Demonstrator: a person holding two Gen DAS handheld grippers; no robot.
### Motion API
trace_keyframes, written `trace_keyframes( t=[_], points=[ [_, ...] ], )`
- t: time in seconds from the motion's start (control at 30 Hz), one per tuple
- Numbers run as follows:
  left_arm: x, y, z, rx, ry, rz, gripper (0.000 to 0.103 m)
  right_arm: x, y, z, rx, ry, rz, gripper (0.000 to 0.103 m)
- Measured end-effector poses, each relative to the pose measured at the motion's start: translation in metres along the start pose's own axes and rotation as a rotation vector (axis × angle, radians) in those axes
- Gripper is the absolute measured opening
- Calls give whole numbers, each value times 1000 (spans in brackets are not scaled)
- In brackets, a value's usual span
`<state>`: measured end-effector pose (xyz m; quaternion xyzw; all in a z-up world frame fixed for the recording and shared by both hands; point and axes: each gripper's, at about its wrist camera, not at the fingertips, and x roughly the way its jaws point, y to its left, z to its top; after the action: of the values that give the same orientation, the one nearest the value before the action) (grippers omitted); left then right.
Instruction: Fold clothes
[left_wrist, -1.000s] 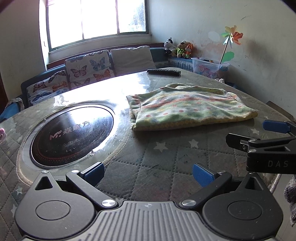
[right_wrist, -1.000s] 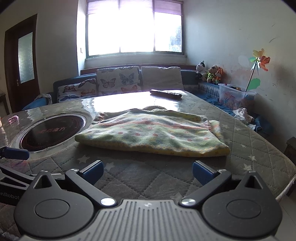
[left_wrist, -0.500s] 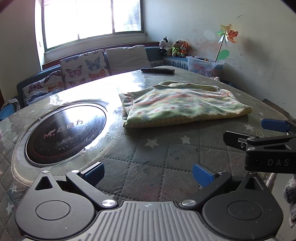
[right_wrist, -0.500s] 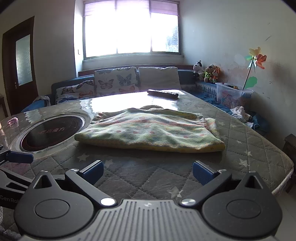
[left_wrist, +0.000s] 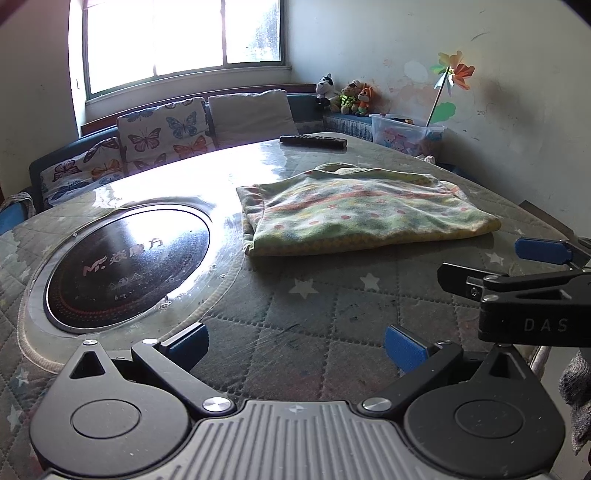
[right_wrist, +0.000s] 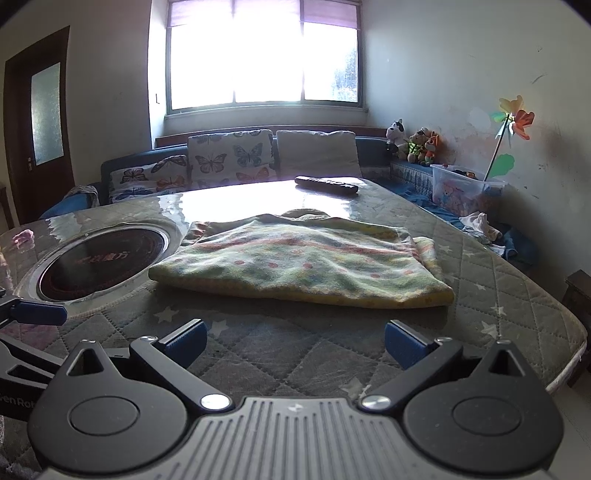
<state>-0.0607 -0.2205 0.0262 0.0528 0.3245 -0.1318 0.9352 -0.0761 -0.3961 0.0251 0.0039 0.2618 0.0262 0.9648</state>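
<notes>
A folded green and yellow patterned garment (left_wrist: 362, 210) (right_wrist: 303, 266) lies flat on the quilted table cover (left_wrist: 332, 314) (right_wrist: 498, 280). My left gripper (left_wrist: 295, 341) stands open over the near part of the table, well short of the garment, nothing between its blue pads. My right gripper (right_wrist: 295, 341) is open too, just in front of the garment's near folded edge and empty. In the left wrist view the right gripper (left_wrist: 517, 269) juts in from the right edge. The left gripper's blue fingertip (right_wrist: 40, 314) shows at the left of the right wrist view.
A round black glass hob (left_wrist: 125, 266) (right_wrist: 99, 258) is set into the table left of the garment. A black remote (left_wrist: 313, 141) (right_wrist: 327, 184) lies at the far edge. Behind are a sofa with butterfly cushions (right_wrist: 229, 158), a plastic box (right_wrist: 461, 188) and soft toys (left_wrist: 343, 98).
Both grippers have drawn back a little from the garment and stay open. The garment has not moved.
</notes>
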Motion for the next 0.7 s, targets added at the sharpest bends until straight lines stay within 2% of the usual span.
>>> trace_keyframes(
  t=[0.47,0.7],
  points=[
    [9,-2,16,24,1,-64,103,1,0,18,6,-5,-6,103],
    [18,1,20,19,23,-47,103,10,-2,21,-7,1,0,103]
  ],
)
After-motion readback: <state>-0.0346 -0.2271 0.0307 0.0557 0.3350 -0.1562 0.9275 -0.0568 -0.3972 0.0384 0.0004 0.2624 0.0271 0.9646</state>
